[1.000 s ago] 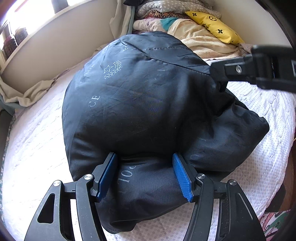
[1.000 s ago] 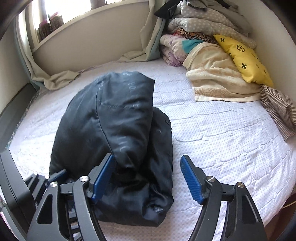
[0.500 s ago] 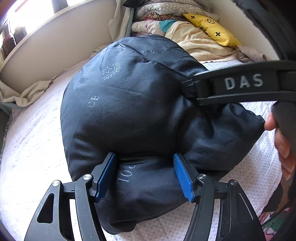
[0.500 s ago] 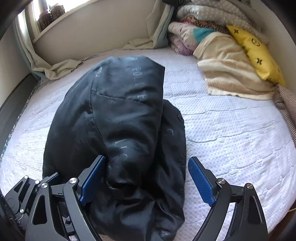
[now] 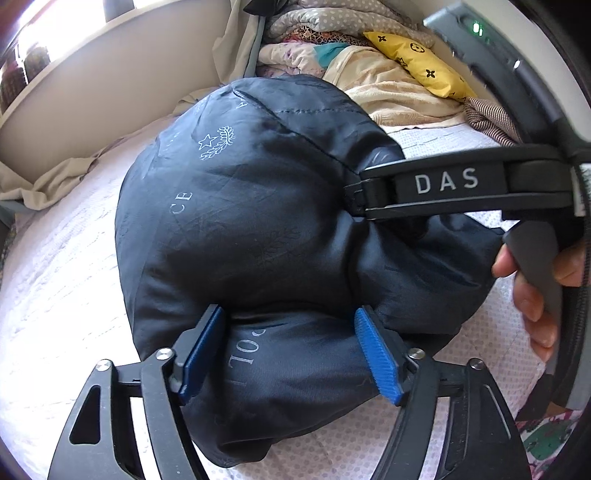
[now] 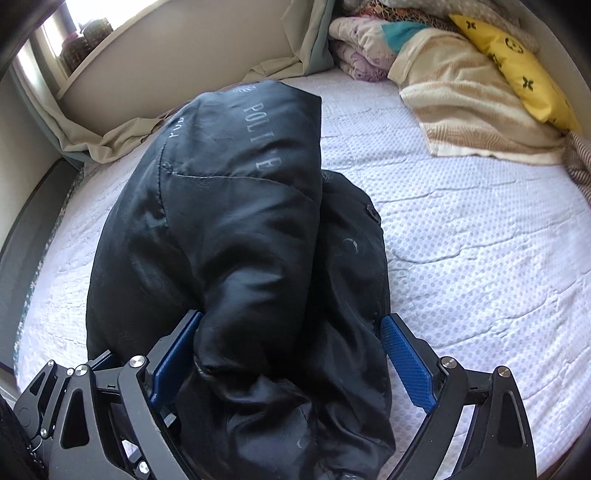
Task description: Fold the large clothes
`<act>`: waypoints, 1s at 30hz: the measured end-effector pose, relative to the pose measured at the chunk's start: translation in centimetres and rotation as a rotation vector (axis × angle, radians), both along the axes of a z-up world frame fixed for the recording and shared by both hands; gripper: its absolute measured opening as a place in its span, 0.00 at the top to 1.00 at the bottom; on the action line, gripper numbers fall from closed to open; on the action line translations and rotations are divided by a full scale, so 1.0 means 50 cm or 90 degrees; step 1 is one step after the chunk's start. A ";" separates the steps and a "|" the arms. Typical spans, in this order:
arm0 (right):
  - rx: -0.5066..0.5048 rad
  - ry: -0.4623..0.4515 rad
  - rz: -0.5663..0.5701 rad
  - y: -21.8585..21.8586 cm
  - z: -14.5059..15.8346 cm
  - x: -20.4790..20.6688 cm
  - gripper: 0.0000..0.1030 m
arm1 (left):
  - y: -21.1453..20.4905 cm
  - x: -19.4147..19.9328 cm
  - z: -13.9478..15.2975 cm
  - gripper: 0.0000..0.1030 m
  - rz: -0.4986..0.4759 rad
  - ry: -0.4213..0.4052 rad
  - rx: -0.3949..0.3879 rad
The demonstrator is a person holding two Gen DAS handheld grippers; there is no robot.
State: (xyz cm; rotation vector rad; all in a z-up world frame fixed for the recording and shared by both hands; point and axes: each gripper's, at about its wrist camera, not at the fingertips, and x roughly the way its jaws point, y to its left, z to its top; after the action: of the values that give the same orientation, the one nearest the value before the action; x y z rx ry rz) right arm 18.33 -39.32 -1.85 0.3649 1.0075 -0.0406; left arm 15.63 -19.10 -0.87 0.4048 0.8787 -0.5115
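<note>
The bed carried a white, dimpled quilted cover, slightly rumpled, and filled most of both views; a beige wall with a bright window ledge ran behind it, a loose beige curtain spilled onto its far-left edge, and folded blankets were stacked in the far corner beside a striped cream towel and a yellow cushion printed with black motifs. The dark padded jacket, smooth, faintly glossy and printed with pale lettering and a star-and-wreath emblem, lay bundled in a puffy rounded mound in the middle of the bed, toward the near edge. Compared with a second earlier, the right gripper had dropped lower and closer over the jacket's right end, so its black frame marked DAS and the hand holding its grey handle now crossed the left wrist view. Its jaws were opening, the ribbed blue pads standing wide on either side of a crumpled fold without pinching it. The left gripper had hardly shifted; its jaws were opening too, the blue pads straddling the near fold, which bulged between them, loosely.
</note>
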 end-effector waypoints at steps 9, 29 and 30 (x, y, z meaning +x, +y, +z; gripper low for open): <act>0.108 0.014 -0.017 -0.028 -0.033 0.016 0.04 | 0.095 0.039 0.075 0.08 0.031 0.066 -0.099; 0.345 0.050 -0.035 -0.088 -0.130 0.036 0.01 | 0.243 0.229 0.000 0.01 0.121 0.324 -0.247; 0.350 0.050 -0.035 -0.088 -0.131 0.036 0.01 | 0.241 0.231 -0.009 0.01 0.117 0.333 -0.251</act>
State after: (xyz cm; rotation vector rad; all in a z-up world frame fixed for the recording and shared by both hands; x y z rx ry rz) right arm 20.14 -43.71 -8.39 0.8974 1.0783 0.1777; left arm 27.18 -7.07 -1.33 -0.1829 1.2715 -0.6164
